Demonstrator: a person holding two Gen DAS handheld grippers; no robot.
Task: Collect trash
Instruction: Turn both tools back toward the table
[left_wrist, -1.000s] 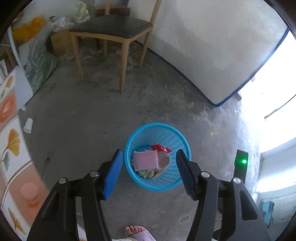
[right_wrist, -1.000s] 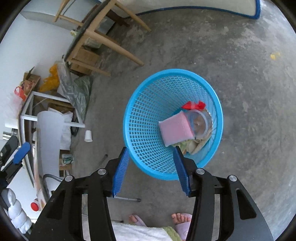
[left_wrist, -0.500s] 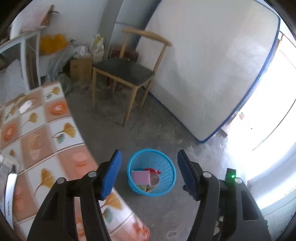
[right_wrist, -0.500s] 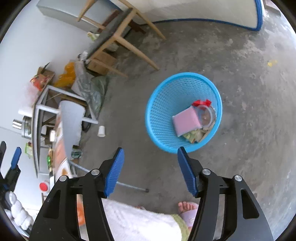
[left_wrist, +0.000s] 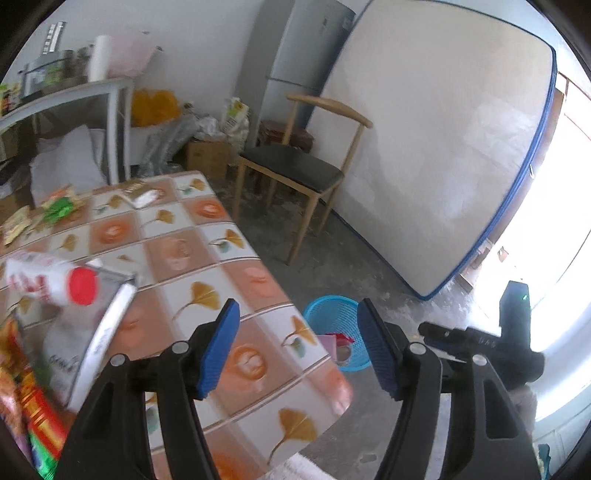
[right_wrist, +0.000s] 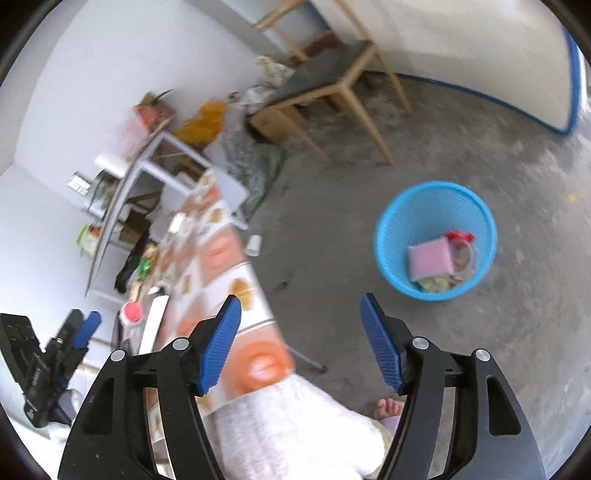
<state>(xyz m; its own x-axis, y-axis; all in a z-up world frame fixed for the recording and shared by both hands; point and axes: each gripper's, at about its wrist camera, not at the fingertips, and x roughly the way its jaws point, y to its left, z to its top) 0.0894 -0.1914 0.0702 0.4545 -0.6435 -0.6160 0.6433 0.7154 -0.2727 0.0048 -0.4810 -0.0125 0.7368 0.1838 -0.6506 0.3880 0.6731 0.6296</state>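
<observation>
We see the blue mesh trash basket (right_wrist: 436, 236) standing on the bare grey concrete floor (right_wrist: 498, 332), just beyond the corner of the counter (left_wrist: 207, 280). In it lie a pink pad (right_wrist: 430, 262), a red scrap (right_wrist: 458, 235), a clear round lid (right_wrist: 464, 256) and some greenish wrappers. More trash waits on the counter: a blurred white bottle with a red cap (left_wrist: 48, 282) on a shiny tray at our left, colourful packets (left_wrist: 26, 413) at the near edge, and green and yellow wrappers (left_wrist: 55, 210) at the far end.

The left gripper (left_wrist: 299, 347) hangs over the counter's corner with its blue pads apart and nothing between them. The right gripper (right_wrist: 301, 347) is over the floor beside the counter; its jaws are opening and are likewise empty.

The counter wears a cloth of orange and white squares with ginkgo leaves. Behind it stand a wooden chair with a dark seat (left_wrist: 295, 170), a white mattress edged in blue (left_wrist: 443, 147) leaning on the wall, a grey refrigerator (left_wrist: 295, 62) and a cluttered metal shelf (left_wrist: 66, 96). A small white cup (right_wrist: 254, 244) lies on the floor.
</observation>
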